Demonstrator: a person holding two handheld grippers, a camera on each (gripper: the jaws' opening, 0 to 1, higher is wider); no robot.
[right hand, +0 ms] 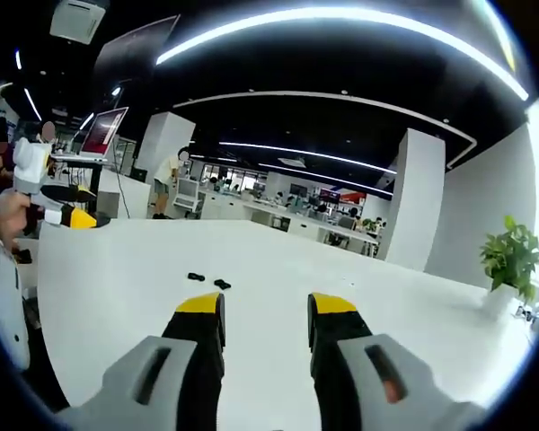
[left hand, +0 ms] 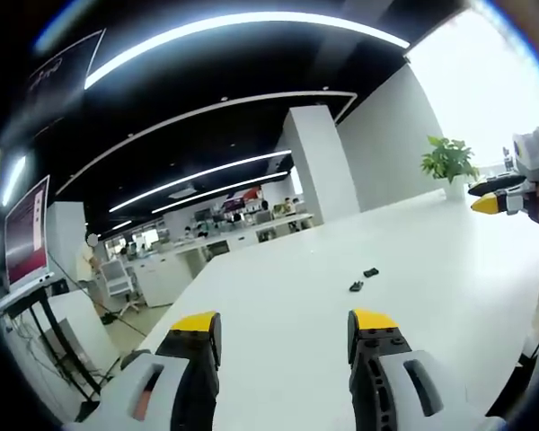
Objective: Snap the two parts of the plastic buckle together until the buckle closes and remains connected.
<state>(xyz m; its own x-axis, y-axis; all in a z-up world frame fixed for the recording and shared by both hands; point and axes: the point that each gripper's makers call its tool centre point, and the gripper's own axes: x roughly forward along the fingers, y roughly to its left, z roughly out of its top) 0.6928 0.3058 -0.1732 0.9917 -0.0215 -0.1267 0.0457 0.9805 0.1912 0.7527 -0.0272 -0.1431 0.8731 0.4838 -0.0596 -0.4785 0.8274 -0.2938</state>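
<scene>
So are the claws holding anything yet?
No. Both the left claw and right claw are open and hold nothing; the two buckle pieces lie apart on the white table.

Left gripper and right gripper both gape, holding nothing.

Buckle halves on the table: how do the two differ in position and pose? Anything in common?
In the left gripper view, one buckle half lies farther off and to the right, while the other buckle half lies nearer and to the left. The farther one looks slightly larger; the nearer one seems turned at another angle, though both are too small to be sure. Shared: both are small, black, apart, and loose on the white table, untouched by either tool.
</scene>
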